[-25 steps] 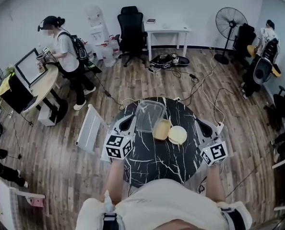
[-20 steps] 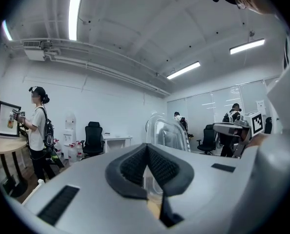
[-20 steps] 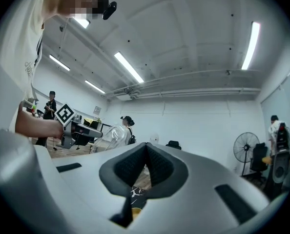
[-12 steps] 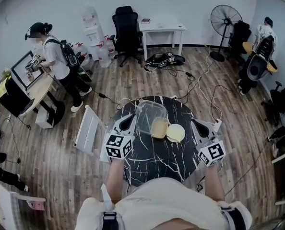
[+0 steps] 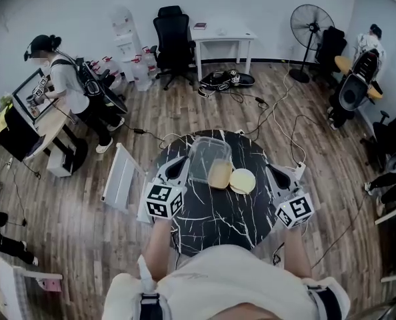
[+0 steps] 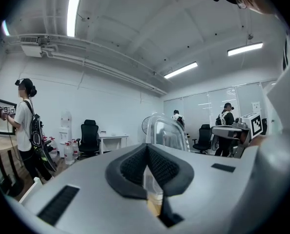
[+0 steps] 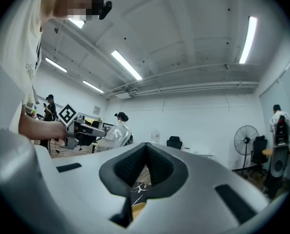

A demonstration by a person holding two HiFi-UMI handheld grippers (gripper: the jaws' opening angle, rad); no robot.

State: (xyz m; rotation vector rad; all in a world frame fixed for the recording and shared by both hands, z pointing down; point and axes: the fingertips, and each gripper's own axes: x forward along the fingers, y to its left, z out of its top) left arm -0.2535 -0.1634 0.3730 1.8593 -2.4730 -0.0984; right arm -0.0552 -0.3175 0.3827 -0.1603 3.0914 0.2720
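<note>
The left gripper (image 5: 185, 167) is clamped on the near wall of the clear box (image 5: 209, 156). The box stretches ahead and to the right of it, long side pointing away, one corner over the yellow bowl (image 5: 219, 175). The right gripper (image 5: 271, 171), pinched to a slit on nothing, sits just past the yellow lid (image 5: 243, 181). They're on a black marbled table (image 5: 218, 220) in a wood-floored office.

We see the container (image 5: 208, 157) in clear, glossy plastic; the table (image 5: 218, 215) in polished black marble, white-veined; the floor (image 5: 71, 219) in matt wood planks.
</note>
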